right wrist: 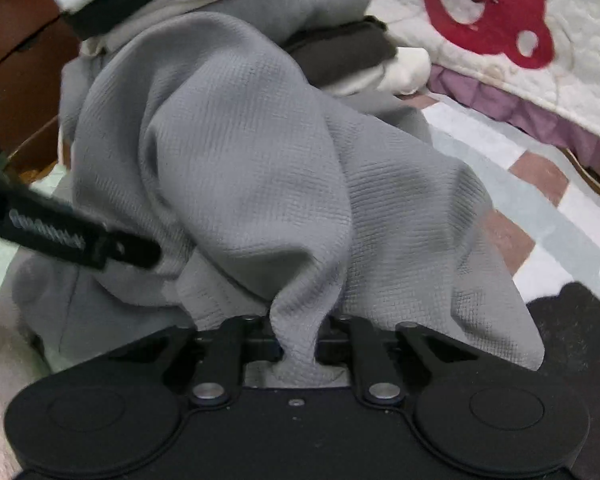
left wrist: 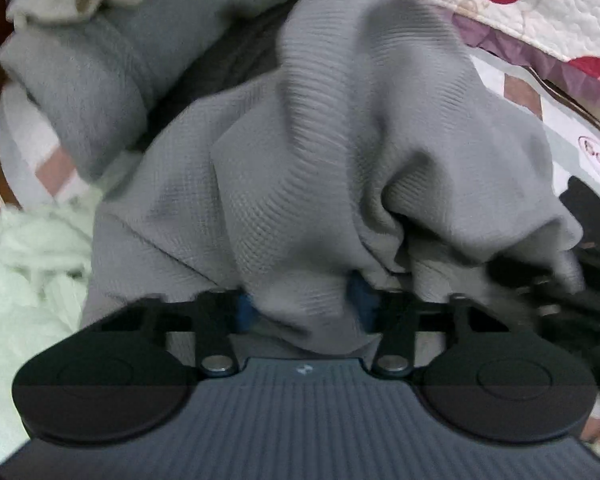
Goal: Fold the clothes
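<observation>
A grey waffle-knit garment (left wrist: 320, 140) lies heaped and rumpled on the bed, filling the middle of both views (right wrist: 240, 160). My left gripper (left wrist: 302, 304) has a thick bunch of this cloth between its blue pads (left wrist: 244, 312), which press on it from both sides. My right gripper (right wrist: 298, 344) is shut on a narrow pinched fold of the same garment's near edge. In the right wrist view the left gripper's black finger (right wrist: 132, 254) reaches in from the left and meets the cloth. The right gripper shows as a dark blur (left wrist: 540, 280) in the left wrist view.
A pile of grey, dark and cream clothes (right wrist: 332, 52) sits behind the garment. A quilt with a red bear (right wrist: 500, 20) lies at the far right, over a checked sheet (right wrist: 520, 184). Pale green fluffy fabric (left wrist: 28, 260) is at the left, a black item (right wrist: 572, 320) at the right.
</observation>
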Demonstrator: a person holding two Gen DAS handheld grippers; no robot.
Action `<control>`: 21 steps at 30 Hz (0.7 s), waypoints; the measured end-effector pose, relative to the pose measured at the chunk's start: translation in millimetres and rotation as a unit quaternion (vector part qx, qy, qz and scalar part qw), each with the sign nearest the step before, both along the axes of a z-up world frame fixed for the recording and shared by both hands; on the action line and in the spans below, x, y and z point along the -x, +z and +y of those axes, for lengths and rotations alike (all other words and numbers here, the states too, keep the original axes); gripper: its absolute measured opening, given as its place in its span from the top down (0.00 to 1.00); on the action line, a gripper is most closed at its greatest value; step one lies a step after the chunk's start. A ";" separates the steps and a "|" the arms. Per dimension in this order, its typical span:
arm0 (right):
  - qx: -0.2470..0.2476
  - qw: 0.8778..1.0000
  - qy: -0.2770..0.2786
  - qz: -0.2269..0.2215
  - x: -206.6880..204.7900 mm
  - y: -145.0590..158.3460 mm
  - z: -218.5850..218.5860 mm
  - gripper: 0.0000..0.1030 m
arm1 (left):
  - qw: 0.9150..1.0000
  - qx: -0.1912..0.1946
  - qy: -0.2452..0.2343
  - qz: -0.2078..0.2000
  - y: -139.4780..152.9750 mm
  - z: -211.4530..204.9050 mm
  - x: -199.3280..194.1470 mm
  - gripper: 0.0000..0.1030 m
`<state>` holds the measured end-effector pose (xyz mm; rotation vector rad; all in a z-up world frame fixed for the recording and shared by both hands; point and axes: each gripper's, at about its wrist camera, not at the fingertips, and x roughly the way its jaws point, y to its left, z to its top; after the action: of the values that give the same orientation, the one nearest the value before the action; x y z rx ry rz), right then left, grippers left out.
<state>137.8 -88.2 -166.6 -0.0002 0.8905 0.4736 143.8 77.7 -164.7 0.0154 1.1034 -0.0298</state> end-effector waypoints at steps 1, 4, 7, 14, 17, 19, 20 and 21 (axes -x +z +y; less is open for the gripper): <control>-0.008 1.000 -0.008 -0.007 4.0 7.0 -4.9 0.89 | 1.000 -0.003 0.000 -0.013 1.8 -0.5 2.6 0.80; -0.005 0.998 -0.032 -0.044 20.9 35.2 -25.0 0.90 | 0.999 -0.009 -0.002 -0.046 8.0 -2.3 9.8 0.89; 0.006 0.994 -0.073 -0.081 38.5 64.3 -50.8 0.92 | 0.997 -0.005 -0.011 -0.075 18.5 -4.9 16.9 0.93; 0.025 0.977 -0.151 -0.146 85.1 111.9 -101.6 0.94 | 0.984 0.059 -0.065 -0.155 63.1 -17.8 38.7 0.93; 0.050 0.969 -0.168 -0.172 108.0 136.3 -113.2 0.94 | 0.977 0.090 -0.089 -0.170 79.5 -31.3 45.1 0.93; 0.060 0.963 -0.181 -0.188 122.3 153.3 -122.2 0.94 | 0.972 0.105 -0.107 -0.178 89.2 -42.1 54.1 0.93; 0.062 0.960 -0.187 -0.197 129.9 162.2 -125.6 0.94 | 0.970 0.111 -0.118 -0.181 94.1 -47.7 59.3 0.94; 0.064 0.957 -0.192 -0.205 137.8 171.1 -128.6 0.94 | 0.968 0.116 -0.128 -0.182 97.6 -53.4 63.4 0.94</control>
<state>0.0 -216.8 4.4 -0.0423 0.4913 0.0430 80.3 24.4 -67.1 -0.0457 0.7193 -0.3737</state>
